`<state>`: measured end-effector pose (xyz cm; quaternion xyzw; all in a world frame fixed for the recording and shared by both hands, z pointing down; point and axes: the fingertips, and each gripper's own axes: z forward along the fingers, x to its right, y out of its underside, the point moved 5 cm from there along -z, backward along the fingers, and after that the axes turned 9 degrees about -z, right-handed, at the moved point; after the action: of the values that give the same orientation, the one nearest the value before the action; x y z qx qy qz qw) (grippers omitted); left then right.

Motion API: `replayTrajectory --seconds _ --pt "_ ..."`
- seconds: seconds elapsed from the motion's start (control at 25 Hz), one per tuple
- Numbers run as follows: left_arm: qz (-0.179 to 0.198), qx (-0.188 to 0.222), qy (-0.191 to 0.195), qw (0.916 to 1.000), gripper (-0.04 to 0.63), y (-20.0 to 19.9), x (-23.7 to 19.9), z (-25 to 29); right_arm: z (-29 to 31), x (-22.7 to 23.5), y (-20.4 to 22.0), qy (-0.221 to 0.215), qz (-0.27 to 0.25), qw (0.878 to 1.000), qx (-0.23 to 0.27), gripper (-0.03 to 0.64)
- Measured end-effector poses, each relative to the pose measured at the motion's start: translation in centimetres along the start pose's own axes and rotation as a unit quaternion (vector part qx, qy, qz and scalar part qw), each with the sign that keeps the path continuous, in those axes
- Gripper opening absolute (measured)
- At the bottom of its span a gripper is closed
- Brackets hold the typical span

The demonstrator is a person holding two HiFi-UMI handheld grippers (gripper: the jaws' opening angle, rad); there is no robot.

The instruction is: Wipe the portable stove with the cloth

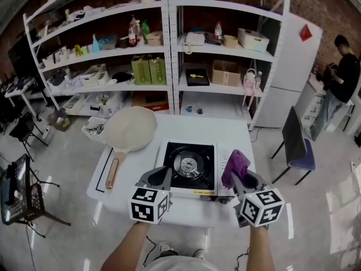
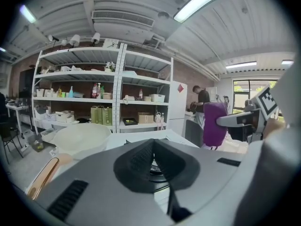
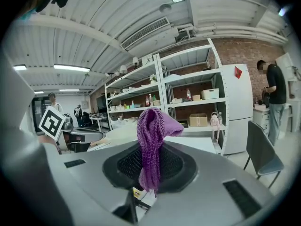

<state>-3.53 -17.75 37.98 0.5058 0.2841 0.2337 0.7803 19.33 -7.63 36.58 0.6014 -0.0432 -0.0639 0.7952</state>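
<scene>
The portable stove (image 1: 189,165), white with a black top and a round burner, stands on the white table (image 1: 231,131) near its front edge. A purple knitted cloth (image 1: 235,166) stands up from my right gripper (image 1: 240,177), which is shut on it just right of the stove. In the right gripper view the cloth (image 3: 151,140) hangs folded over the pinched jaws. My left gripper (image 1: 164,172) is shut with nothing in it, at the stove's front left corner. From the left gripper view the cloth (image 2: 215,124) shows at the right.
A cream frying pan (image 1: 130,129) with a wooden handle (image 1: 112,173) lies left of the stove. White shelving (image 1: 169,44) stands behind the table. A purple-seated chair (image 1: 299,148) and a person (image 1: 340,75) are at the right. A black stand (image 1: 22,188) is at the left.
</scene>
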Motion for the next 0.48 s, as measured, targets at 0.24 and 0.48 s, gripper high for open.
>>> replayTrajectory --seconds 0.24,0.48 --pt "0.005 -0.006 -0.008 0.9999 0.003 0.81 0.25 -0.61 -0.04 -0.24 0.22 -0.002 -0.014 1.0 0.0 0.065" --pt "0.007 -0.01 -0.009 0.9999 0.003 1.02 0.52 -0.85 -0.48 -0.25 0.27 -0.002 -0.014 1.0 0.001 0.066"
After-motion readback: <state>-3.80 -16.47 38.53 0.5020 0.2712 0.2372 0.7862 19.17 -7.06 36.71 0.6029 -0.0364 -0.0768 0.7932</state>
